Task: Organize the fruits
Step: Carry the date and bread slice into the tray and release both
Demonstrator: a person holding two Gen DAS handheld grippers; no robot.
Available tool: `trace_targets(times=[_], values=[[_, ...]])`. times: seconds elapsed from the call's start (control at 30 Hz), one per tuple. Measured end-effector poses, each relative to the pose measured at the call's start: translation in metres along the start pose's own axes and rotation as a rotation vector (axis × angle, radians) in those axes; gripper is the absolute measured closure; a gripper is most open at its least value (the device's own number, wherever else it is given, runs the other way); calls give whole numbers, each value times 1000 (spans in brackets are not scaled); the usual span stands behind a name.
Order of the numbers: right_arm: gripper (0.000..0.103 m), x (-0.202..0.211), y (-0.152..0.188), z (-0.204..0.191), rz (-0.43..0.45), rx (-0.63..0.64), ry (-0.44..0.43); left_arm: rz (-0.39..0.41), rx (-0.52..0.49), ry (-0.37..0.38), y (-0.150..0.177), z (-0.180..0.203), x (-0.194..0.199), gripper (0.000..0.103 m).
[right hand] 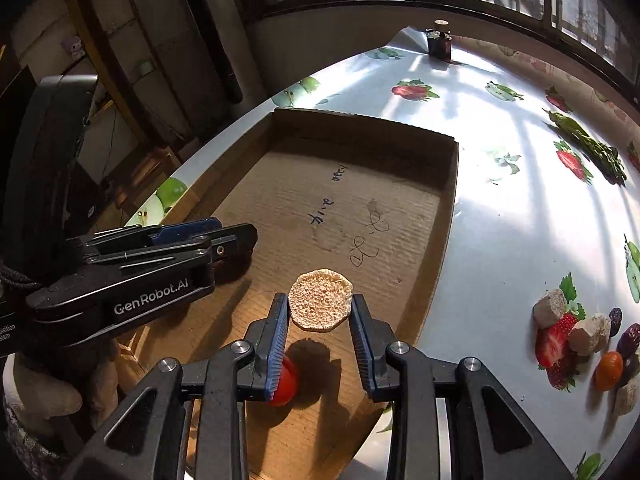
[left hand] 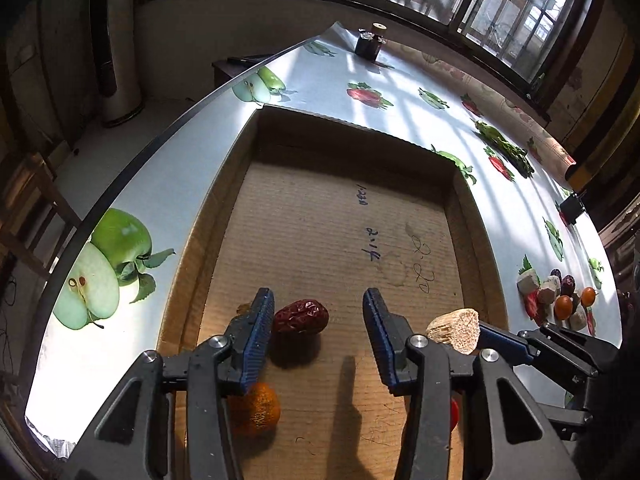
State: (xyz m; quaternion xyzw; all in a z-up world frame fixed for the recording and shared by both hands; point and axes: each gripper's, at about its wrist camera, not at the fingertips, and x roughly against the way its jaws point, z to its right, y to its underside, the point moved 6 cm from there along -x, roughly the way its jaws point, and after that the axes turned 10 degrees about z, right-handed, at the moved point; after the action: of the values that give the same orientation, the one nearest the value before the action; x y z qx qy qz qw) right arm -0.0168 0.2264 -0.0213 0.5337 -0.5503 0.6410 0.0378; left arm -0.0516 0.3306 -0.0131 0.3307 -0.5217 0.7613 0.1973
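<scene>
A shallow cardboard tray (left hand: pixel 472 208) (right hand: pixel 450 184) lies on the fruit-print tablecloth. My left gripper (left hand: pixel 318 308) hangs open over its near end. A wrinkled red date (left hand: pixel 301 317) rests on the tray floor between the jaws, against the left finger and well clear of the right one. An orange (left hand: pixel 254 408) lies under that left finger. My right gripper (right hand: pixel 320 314) is shut on a beige porous chunk (right hand: pixel 320 304) (left hand: pixel 456 330) above the tray. A red tomato (right hand: pixel 286 384) sits on the cardboard below it. The left gripper (right hand: pixel 236 240) shows at the left of the right wrist view.
A pile of fruits and beige chunks (right hand: pixel 580 340) (left hand: pixel 560 300) lies on the cloth right of the tray. A dark jar (left hand: pixel 370 44) (right hand: pixel 439 46) stands at the far end. Greens (right hand: pixel 592 148) lie at the far right. The table edge runs along the left.
</scene>
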Motion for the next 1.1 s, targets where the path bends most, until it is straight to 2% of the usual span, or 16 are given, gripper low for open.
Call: trace_targets(times=[0.07, 0.13, 0.2, 0.3, 0.37, 0.57, 0.67, 0.7, 0.77, 0.83, 0.93, 1.1], values=[[69, -6, 2, 0, -10, 2, 9, 16, 13, 25, 2, 2, 2, 47], [69, -8, 3, 2, -8, 3, 11, 30, 13, 33, 4, 3, 1, 44], [68, -7, 3, 3, -6, -8, 2, 31, 7, 24, 5, 3, -2, 44], [60, 1, 1, 5, 17, -22, -7, 30, 24, 38, 4, -2, -3, 44], [55, 12, 0, 5, 44, -25, -5, 48, 2, 4, 0, -5, -3, 44], [55, 48, -4, 22, 120, -71, 8, 84, 36, -60, -16, -27, 1, 44], [52, 73, 1, 43, 157, -107, 30, 132, 49, -43, -20, -23, 25, 43], [50, 81, 3, 53, 171, -118, 44, 146, 45, -29, -22, -17, 34, 41], [46, 97, 9, 74, 195, -148, 76, 167, 21, -5, -24, 2, 50, 26], [46, 114, 17, 100, 212, -192, 107, 186, -20, 13, -25, 29, 63, 19], [46, 140, 30, 145, 243, -264, 170, 195, -91, 100, -23, 77, 73, 17], [46, 179, 62, 223, 265, -423, 264, 112, -162, 197, -1, 148, 52, 17]])
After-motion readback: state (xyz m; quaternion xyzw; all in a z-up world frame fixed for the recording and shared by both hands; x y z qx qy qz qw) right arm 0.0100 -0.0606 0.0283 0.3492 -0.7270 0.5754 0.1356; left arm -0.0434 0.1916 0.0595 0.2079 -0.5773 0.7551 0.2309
